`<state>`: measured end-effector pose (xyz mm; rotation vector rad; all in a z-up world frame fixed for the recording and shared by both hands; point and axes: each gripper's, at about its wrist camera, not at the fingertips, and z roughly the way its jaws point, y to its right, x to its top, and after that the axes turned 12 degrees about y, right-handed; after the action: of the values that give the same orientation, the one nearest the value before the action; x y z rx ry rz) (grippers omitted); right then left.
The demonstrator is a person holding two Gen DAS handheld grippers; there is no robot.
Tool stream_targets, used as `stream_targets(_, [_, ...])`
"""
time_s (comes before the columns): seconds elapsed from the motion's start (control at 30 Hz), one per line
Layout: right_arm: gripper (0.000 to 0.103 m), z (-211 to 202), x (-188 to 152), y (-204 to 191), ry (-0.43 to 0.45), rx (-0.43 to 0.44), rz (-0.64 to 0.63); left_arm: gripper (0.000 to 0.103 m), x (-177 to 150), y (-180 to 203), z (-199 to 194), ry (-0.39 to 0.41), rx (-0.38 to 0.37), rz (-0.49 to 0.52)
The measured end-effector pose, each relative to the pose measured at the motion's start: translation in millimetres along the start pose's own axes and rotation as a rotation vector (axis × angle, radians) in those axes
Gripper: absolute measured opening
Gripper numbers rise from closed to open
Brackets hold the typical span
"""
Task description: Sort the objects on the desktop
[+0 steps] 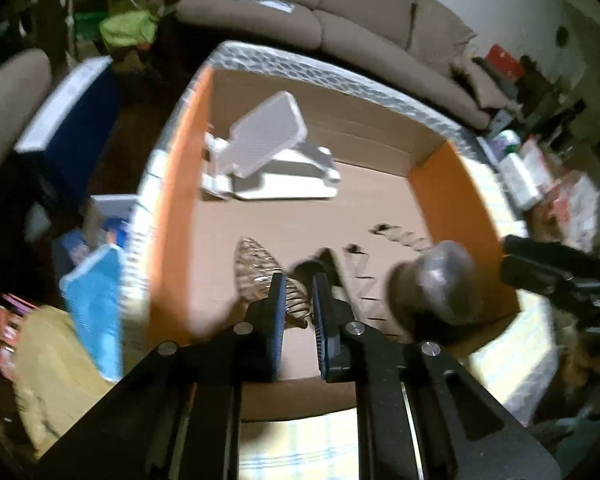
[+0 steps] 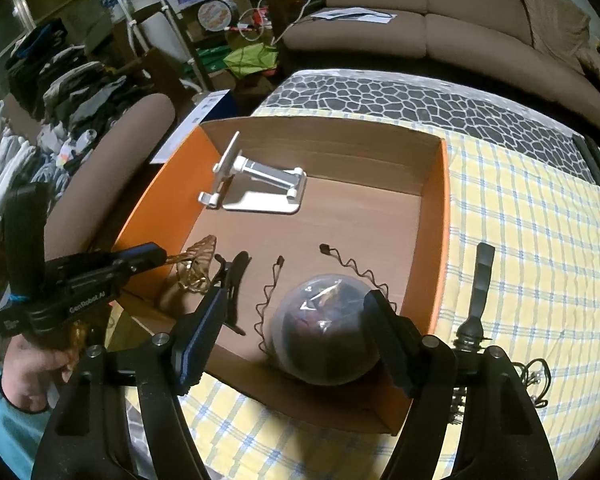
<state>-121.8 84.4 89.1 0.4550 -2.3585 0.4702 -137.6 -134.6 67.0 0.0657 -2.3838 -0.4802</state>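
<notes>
My left gripper [image 1: 299, 280] is shut on a gold wire hair clip [image 1: 256, 268], low inside the cardboard box near its left orange wall [image 1: 172, 216]. From the right wrist view the same gripper [image 2: 162, 258] reaches over that wall and pinches the gold clip [image 2: 198, 264]. My right gripper [image 2: 296, 296] stands open around a clear plastic ball [image 2: 326, 344] with dark contents, which rests at the box's near edge. The right finger [image 2: 384, 320] is at the ball; the left finger [image 2: 204, 320] stands apart from it. The ball [image 1: 436, 284] also shows in the left wrist view.
A white phone stand [image 2: 256, 184] sits at the back of the box. A black hair clip [image 2: 232, 276] and a black coiled cord [image 2: 268, 296] lie on its floor. On the checked cloth [image 2: 520, 240] to the right lie a black handled tool [image 2: 482, 288] and cables [image 2: 536, 380].
</notes>
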Motion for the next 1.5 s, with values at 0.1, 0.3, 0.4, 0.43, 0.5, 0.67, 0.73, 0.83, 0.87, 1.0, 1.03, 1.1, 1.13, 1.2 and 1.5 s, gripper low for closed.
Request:
stream_targets(0.1, [0.073, 1.5, -0.5, -3.0, -0.003, 0.005, -0.007, 0.012, -3.3, 16.3, 8.3, -0.023, -0.031, 0.020])
stream_targets(0.3, [0.073, 3.2, -1.9, -4.4, -0.009, 0.001, -0.010, 0.012, -14.6, 56.5, 30.0, -0.075, -0.052, 0.110])
stream_targets(0.4, [0.073, 3.8, -1.4, -3.7, -0.012, -0.001, -0.006, 0.012, -12.3, 66.5, 18.4, -0.036, -0.027, 0.159])
stream_targets(0.43, [0.073, 4.0, -1.3, -3.7, -0.013, 0.000, -0.007, 0.012, -9.4, 64.0, 9.8, -0.009, -0.013, 0.161])
stream_targets(0.5, [0.073, 4.6, -1.2, -4.1, -0.015, -0.001, -0.009, 0.012, -6.5, 56.1, 0.9, 0.013, 0.019, 0.163])
stream_targets(0.67, [0.073, 5.4, -1.2, -5.7, -0.017, 0.004, -0.012, 0.012, -5.0, 26.8, 1.4, -0.016, 0.065, 0.123])
stream_targets(0.73, [0.073, 5.1, -0.7, -7.7, -0.017, 0.008, -0.017, 0.012, -6.6, 20.2, 2.6, -0.025, 0.086, 0.129])
stream_targets(0.83, [0.073, 5.1, 0.0, -10.9, -0.015, 0.014, -0.022, 0.012, -7.8, 12.9, 1.4, -0.028, 0.141, 0.136])
stream_targets(0.87, [0.073, 5.2, 0.1, -11.6, -0.014, 0.015, -0.023, 0.012, -7.1, 10.2, -0.4, -0.026, 0.144, 0.130])
stream_targets(1.0, [0.073, 6.5, -0.5, -13.3, -0.018, 0.017, -0.027, 0.012, -5.1, -0.9, -8.3, -0.009, 0.172, 0.109])
stream_targets(1.03, [0.073, 7.1, -0.7, -13.4, -0.020, 0.016, -0.028, 0.012, -5.1, -4.0, -7.4, -0.014, 0.181, 0.105])
stream_targets(1.1, [0.073, 7.5, -0.4, -12.7, -0.023, 0.017, -0.028, 0.012, -4.8, -5.6, -7.3, -0.016, 0.180, 0.107])
stream_targets(1.13, [0.073, 7.8, -0.3, -12.4, -0.024, 0.017, -0.027, 0.012, -4.2, -6.2, -7.7, -0.014, 0.181, 0.104])
stream_targets(1.2, [0.073, 7.5, -0.5, -13.1, -0.023, 0.018, -0.026, 0.012, -4.5, -5.0, -6.5, -0.019, 0.189, 0.113])
stream_targets(1.5, [0.073, 7.3, -0.9, -14.0, -0.024, 0.020, -0.025, 0.013, -15.7, 21.9, 12.9, -0.067, 0.301, 0.289])
